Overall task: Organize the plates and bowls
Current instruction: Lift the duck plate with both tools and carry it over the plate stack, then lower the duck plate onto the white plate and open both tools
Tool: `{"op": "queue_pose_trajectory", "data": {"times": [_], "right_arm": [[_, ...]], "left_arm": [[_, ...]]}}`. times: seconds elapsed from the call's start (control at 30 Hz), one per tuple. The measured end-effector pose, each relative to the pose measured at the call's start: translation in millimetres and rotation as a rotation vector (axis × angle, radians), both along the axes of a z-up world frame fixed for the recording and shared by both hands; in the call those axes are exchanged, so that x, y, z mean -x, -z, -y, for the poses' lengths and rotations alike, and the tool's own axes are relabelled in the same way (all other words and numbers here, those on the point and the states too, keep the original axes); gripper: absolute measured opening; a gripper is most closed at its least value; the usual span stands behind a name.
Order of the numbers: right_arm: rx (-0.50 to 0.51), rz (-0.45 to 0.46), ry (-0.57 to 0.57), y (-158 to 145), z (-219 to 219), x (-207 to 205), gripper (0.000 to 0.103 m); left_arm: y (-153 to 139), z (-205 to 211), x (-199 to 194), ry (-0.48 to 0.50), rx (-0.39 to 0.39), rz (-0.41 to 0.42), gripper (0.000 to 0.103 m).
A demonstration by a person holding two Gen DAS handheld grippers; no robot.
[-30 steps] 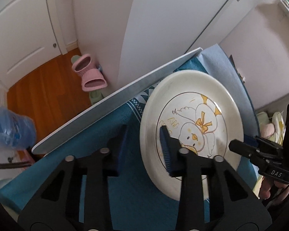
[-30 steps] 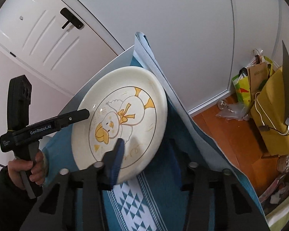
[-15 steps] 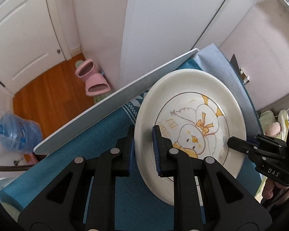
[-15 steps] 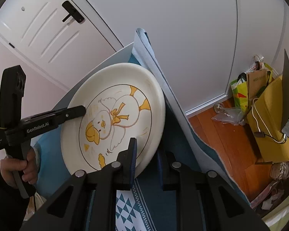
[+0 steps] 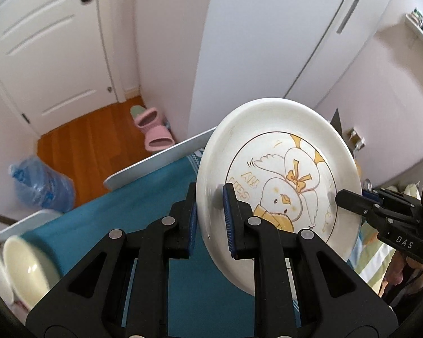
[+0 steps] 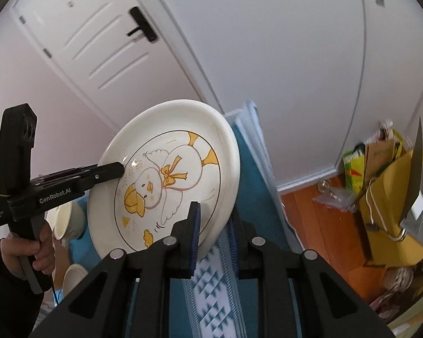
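Two tongs, my left tongs (image 5: 210, 219) and right tongs (image 6: 214, 239), each pinch the plate (image 5: 279, 186) by its rim. I think it could slip and fall on the tabletop (image 5: 155, 197) if my hands pull apart.

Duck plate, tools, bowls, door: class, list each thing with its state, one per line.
Duck plate: lifted, tilted, gripped at opposite rims.
Left tool: shut on the plate's rim.
Right tool: shut on the plate's rim.
Cream bowl: lying on its side.
Door: closed.
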State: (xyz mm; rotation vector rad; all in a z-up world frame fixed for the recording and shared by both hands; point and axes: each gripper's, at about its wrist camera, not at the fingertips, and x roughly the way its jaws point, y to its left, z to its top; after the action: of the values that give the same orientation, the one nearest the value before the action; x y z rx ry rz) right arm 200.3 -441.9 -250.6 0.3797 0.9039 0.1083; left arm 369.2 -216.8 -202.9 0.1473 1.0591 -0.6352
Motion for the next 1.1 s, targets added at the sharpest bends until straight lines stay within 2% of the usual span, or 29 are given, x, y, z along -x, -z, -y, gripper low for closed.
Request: {"op": "queue_pose_trajectory", "data": {"times": [0.27,0.5,0.77,0.93,1.1], "right_arm": [[0.025,0.037,-0.113,-37,-46,33,0.017],[0.033,0.04,-0.239,-39,-109,67,0.017],[0.021,-0.017,-0.355,-3,-174,96,0.017],[0.03,-0.058,-0.446,28,-204,100,0.017],[0.064,-0.076,-0.515,53,-223,95,0.017]], "left_arm": [[-48,-68,70,-0.097,0.01,0.048,0.015],[-52,-149,136,-0.221,0.012,0.033,0.015],[-25,-222,194,-0.34,0.005,-0.01,0.015],[8,-257,212,-0.447,0.012,-0.069,0.015],[47,-273,228,-0.514,0.036,-0.133,0.015]]}}
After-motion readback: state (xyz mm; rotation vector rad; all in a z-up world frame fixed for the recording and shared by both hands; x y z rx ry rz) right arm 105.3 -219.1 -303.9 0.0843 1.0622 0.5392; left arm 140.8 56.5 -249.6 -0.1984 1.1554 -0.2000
